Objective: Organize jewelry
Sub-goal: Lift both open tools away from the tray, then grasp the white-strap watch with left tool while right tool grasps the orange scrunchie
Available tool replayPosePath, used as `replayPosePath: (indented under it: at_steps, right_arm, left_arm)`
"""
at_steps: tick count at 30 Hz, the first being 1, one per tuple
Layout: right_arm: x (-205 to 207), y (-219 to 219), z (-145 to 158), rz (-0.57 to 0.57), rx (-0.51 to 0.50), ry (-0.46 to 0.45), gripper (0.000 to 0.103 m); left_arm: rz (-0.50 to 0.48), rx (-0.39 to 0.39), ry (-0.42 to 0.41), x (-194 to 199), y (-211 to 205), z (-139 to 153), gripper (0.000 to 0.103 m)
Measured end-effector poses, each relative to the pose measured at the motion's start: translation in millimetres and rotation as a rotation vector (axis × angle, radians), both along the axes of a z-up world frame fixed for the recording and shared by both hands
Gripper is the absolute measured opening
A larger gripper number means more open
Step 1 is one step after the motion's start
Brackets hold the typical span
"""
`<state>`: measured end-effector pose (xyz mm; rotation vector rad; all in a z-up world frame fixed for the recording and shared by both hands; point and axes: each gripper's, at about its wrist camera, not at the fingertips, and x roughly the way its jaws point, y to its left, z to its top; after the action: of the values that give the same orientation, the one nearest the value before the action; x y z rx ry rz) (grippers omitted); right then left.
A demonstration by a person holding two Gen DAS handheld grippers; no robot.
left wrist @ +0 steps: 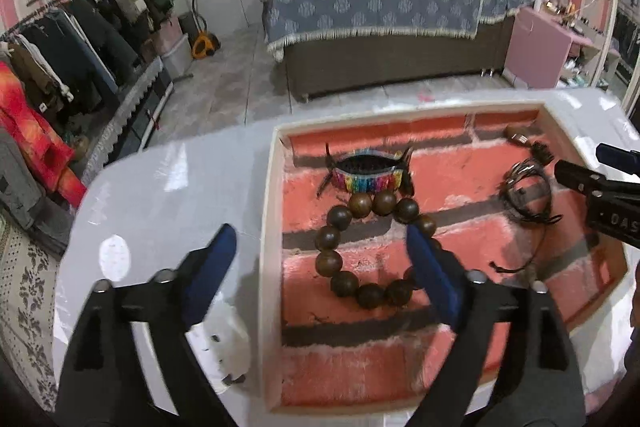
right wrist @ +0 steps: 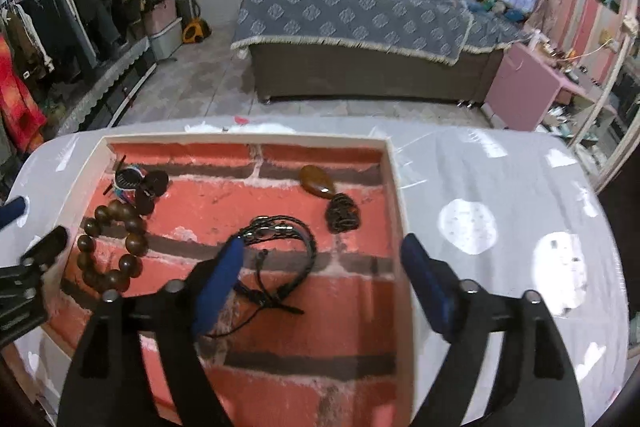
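Hovering over a shallow white-rimmed tray (right wrist: 394, 187) lined with a red brick pattern, two hand-held grippers sit wide open and hold nothing. The tray rests on a glossy white table (right wrist: 500, 163) in a bedroom.

Four pieces of jewelry lie in the tray. A wooden bead bracelet (left wrist: 362, 247) sits at the tray's left side, and a rainbow woven bracelet (left wrist: 368, 175) touches its far edge. Near the middle lies a black braided cord bracelet (right wrist: 286, 251) with a small metal clasp. Toward the far right corner is a brown teardrop pendant (right wrist: 318, 179) on a bunched dark chain.

The left gripper (left wrist: 320, 267) straddles the tray's left rim, one blue pad outside over the table and the other just above the near side of the bead ring. The right gripper (right wrist: 322, 279) straddles the right rim; its left pad overlaps the cord bracelet in view, though whether it touches cannot be told.

Judging from this, all the jewelry already lies inside the tray, so the step in hand seems to be arranging or choosing the next piece. Picking up the cord bracelet would call for the right gripper to shift left, bracket the cord between both pads and close gently, since thin cord slips easily.
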<state>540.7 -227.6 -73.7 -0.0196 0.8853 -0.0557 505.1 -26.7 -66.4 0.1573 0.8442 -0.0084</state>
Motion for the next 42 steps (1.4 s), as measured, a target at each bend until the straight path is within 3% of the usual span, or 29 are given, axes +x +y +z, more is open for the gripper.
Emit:
replayPosePath:
  at_steps: [6,17,26,32,42]
  right_arm:
    - [-29.9,-5.9,17.8,-0.032,-0.032,-0.044,0.09]
    - [-105.9,-20.8,49.8,-0.046,-0.012,-0.18,0.097]
    - [-160.4,-29.8,51.7,-0.061,0.001,-0.245,0.098]
    - [-190.1,-36.6,41.9,-0.074,0.035,-0.264,0.098]
    - [-238.1,-39.4,23.5,-0.084,0.009,-0.255,0.098]
  left_arm:
    - [0.0,-0.012,-0.075,-37.6,7.8,30.1,0.098]
    - [0.023,-0.091,-0.13,-107.0,32.5,59.1,0.098]
    - [0.031,-0.135,-0.16,-157.6,52.4,55.4,0.098]
    - [0.018,-0.077,-0.179,-184.2,52.0,41.5,0.098]
    - [0.033,-0.106,-0.198,-228.2,72.1,19.9,0.098]
